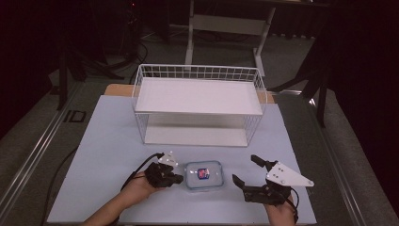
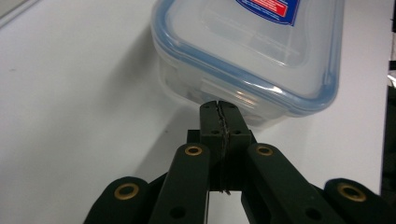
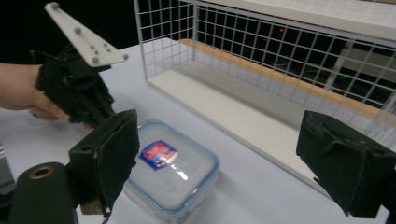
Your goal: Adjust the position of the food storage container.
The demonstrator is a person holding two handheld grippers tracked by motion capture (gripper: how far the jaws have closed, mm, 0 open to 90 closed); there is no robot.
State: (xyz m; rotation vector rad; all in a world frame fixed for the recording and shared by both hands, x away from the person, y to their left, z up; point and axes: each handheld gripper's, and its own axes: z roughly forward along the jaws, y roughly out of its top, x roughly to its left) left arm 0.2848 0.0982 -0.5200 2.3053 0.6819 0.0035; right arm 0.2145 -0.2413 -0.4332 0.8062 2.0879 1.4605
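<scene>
A clear plastic container point(image 1: 203, 175) with a blue-rimmed lid and a red and blue label lies on the pale table near the front edge. My left gripper point(image 1: 180, 179) is just left of it, jaws shut with nothing between them. In the left gripper view the closed tips point(image 2: 218, 107) sit right at the container's point(image 2: 247, 42) side wall under the lid rim; I cannot tell whether they touch. My right gripper point(image 1: 244, 168) stands open to the right of the container, jaws wide apart and empty. In the right gripper view the container point(image 3: 173, 163) lies between and beyond its pads point(image 3: 116, 158).
A white two-level wire shelf rack point(image 1: 197, 103) stands behind the container at the table's middle, both shelves bare. Its lower shelf point(image 3: 243, 112) is close ahead of the right gripper. Cables trail from the left gripper toward the table's left front.
</scene>
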